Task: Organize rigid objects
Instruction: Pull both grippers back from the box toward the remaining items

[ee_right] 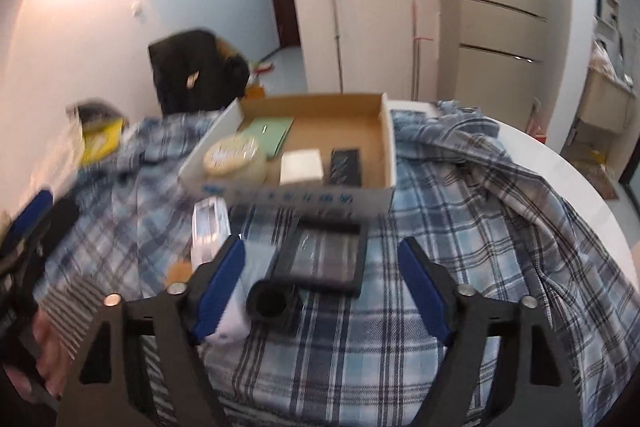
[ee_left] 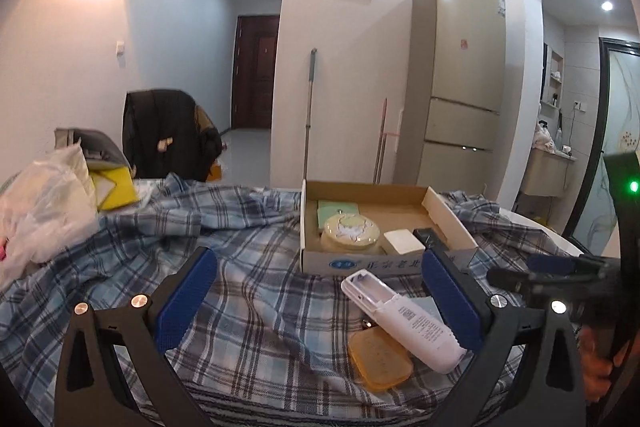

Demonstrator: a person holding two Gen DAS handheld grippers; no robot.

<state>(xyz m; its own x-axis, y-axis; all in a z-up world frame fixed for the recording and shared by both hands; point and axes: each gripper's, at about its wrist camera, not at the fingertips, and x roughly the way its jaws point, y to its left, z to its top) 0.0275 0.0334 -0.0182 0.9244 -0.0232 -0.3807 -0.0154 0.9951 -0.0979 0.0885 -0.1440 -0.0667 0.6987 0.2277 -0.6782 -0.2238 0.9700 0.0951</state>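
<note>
both jaws stand wide, nothing held. left gripper [ee_left: 320, 297] hovers over the plaid cloth [ee_left: 248, 291]; its right pad sits just beside a white case [ee_left: 404, 319], which lies tilted with its open end toward the box and its lower end overlapping an orange case [ee_left: 378, 361].

right gripper [ee_right: 320, 285] hovers low over the cloth [ee_right: 460, 227]. between its pads: a black cylinder [ee_right: 272, 303], and just beyond it a flat black tray [ee_right: 324, 257]. the white case [ee_right: 208, 227] lies at the left pad, partly hidden by it. a bit of the orange case [ee_right: 178, 271] shows left of that pad. view is motion-blurred.

cardboard box [ee_right: 280, 193] sits on the cloth beyond both grippers, top open. inside: a round cream tin [ee_right: 234, 157] near the front left, a green card [ee_right: 270, 133] behind it, a white block [ee_right: 301, 166] at front middle, a black slab [ee_right: 345, 167] to its right.

left of the box: a plastic bag [ee_left: 44, 203] and a yellow box [ee_left: 114, 187]. behind: a dark chair [ee_left: 168, 135], a mop handle [ee_left: 309, 111], a fridge [ee_left: 456, 79].
</note>
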